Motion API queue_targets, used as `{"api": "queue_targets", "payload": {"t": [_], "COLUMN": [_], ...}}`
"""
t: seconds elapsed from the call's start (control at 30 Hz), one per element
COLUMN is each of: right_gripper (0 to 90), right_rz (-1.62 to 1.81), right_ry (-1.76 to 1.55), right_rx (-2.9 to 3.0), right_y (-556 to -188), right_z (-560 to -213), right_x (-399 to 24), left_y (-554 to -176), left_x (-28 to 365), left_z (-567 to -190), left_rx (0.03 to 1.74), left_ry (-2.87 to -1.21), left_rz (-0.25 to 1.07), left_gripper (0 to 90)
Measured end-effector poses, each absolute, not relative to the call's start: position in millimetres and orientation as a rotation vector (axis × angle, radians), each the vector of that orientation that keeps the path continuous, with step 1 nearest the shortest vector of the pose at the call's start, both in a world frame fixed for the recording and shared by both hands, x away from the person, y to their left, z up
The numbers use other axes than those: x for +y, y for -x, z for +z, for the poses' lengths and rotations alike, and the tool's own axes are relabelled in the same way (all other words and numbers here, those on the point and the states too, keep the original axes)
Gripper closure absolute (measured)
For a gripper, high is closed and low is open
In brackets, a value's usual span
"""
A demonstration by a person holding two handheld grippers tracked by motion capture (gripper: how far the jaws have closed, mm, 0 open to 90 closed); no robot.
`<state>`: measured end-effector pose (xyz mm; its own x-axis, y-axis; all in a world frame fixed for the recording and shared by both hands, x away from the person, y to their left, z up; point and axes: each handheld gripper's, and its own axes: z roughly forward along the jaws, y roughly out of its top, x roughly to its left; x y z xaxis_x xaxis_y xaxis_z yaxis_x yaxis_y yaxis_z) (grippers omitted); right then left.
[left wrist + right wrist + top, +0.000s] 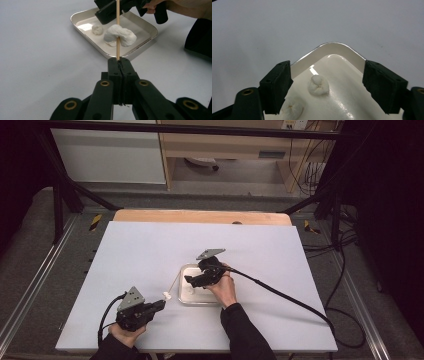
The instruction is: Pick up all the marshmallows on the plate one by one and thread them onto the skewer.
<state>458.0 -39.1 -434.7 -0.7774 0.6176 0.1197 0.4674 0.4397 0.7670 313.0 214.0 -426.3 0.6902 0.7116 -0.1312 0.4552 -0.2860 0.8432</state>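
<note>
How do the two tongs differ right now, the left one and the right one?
The left tongs are shut on a wooden skewer that carries a marshmallow, while the right tongs stand open and hold nothing. The left tongs hover over the bare white table, beside the tray; the right tongs are above the tray, with a loose marshmallow between their jaws, untouched. Both are black and hand-held.

Dim room, soft shadows, tray (pixel 332 47) rim glare.
</note>
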Motion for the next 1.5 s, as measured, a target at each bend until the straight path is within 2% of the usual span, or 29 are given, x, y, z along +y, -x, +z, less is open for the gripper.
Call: {"api": "queue_targets", "payload": {"t": [0.43,0.77,1.17,1.5], "right_gripper": [47.6,54.6,70.0,74.3], "right_rz": [1.159,1.148,1.146,1.173], "right_ry": [-0.896,-0.811,-0.79,-0.851], "right_rx": [2.596,2.6,2.607,2.597], "right_y": [-458.6,-457.4,-457.3,-456.8], "right_z": [-446.8,-447.6,-448.7,-445.6], "right_x": [-35.6,-34.9,-35.1,-36.2], "left_y": [-313.8,-314.2,-314.2,-314.1], "left_x": [213.7,212.7,212.4,212.8], "left_z": [-427.2,-427.7,-427.9,-427.8], "left_rx": [0.904,0.899,0.898,0.897], "left_ry": [-1.94,-1.951,-1.954,-1.955], "left_rz": [0.326,0.32,0.319,0.321], "left_gripper": [88.4,88.4,88.4,88.4]}}
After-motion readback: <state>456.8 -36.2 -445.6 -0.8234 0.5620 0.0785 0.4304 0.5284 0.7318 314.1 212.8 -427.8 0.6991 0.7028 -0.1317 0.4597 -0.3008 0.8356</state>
